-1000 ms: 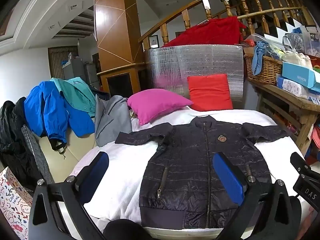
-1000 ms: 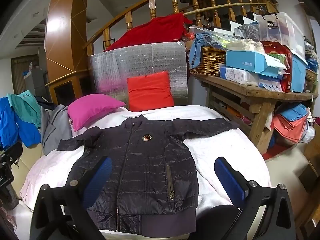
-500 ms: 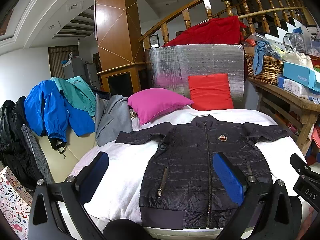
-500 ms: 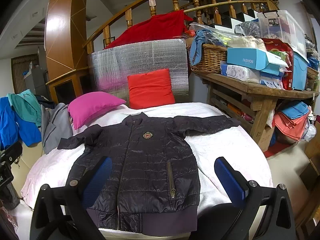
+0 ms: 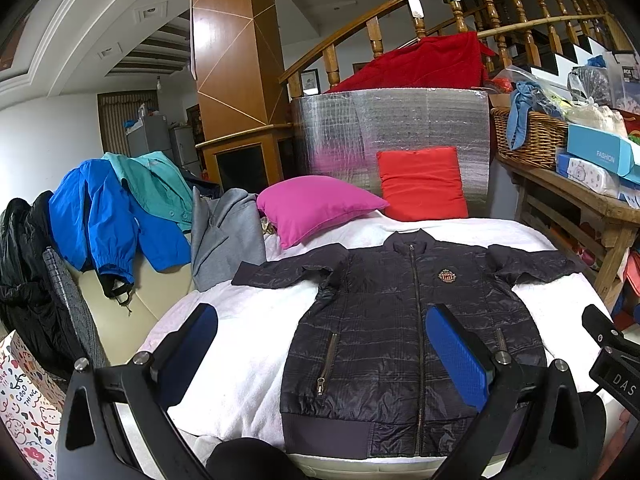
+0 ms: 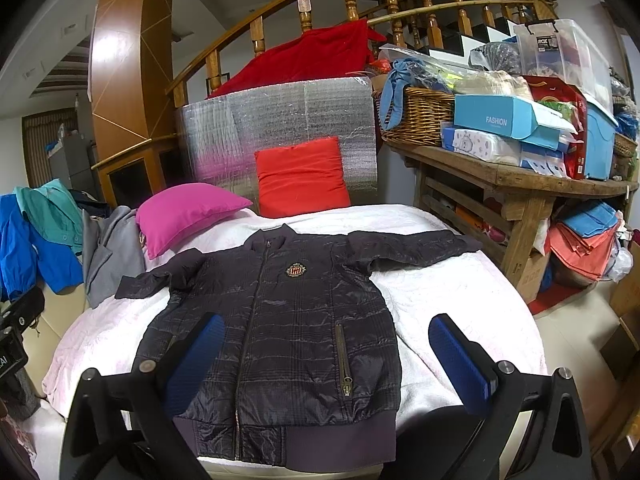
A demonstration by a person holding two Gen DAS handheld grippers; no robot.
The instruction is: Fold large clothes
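Your left claw (image 5: 322,350) hangs wide open with nothing between its blue pads (image 5: 456,354); your right claw (image 6: 326,354) is spread just as wide and also grips nothing; both hover over the near edge of the bed (image 5: 248,344). The dark quilted jacket (image 5: 404,328) lies flat on the white cover, zipped, front up, sleeves spread out to either side, hem toward you; beyond its collar sit a pink pillow (image 5: 316,206) and a red cushion (image 5: 422,184).

Pink pillow (image 5: 320,206) beside red cushion (image 5: 422,184)
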